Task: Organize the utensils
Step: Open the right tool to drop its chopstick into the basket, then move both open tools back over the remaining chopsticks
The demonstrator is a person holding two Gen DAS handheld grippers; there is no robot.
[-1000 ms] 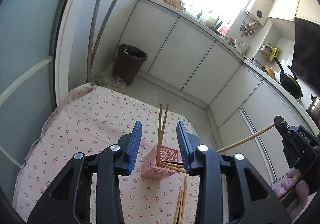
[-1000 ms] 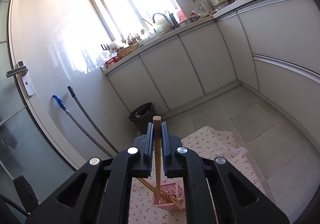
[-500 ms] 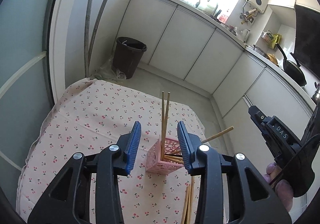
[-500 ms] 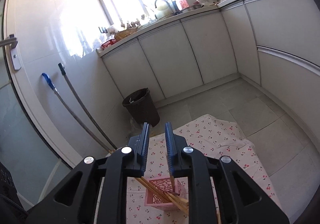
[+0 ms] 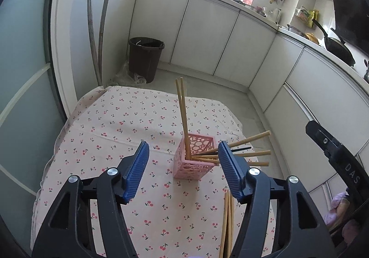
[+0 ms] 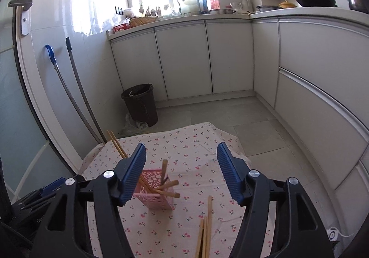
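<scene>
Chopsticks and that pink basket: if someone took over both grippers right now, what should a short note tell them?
Left gripper: open, nothing between its jaws, which have just been opening.
Right gripper: open and empty; its jaws have just been opening after letting a chopstick go.
Pink basket: upright on the cherry-print tablecloth, holding several wooden chopsticks, two standing tall, the others leaning out to one side.
Done: those chopsticks are in the basket.
Left: a few loose chopsticks lie on the cloth near the basket; they likely go in next.
</scene>
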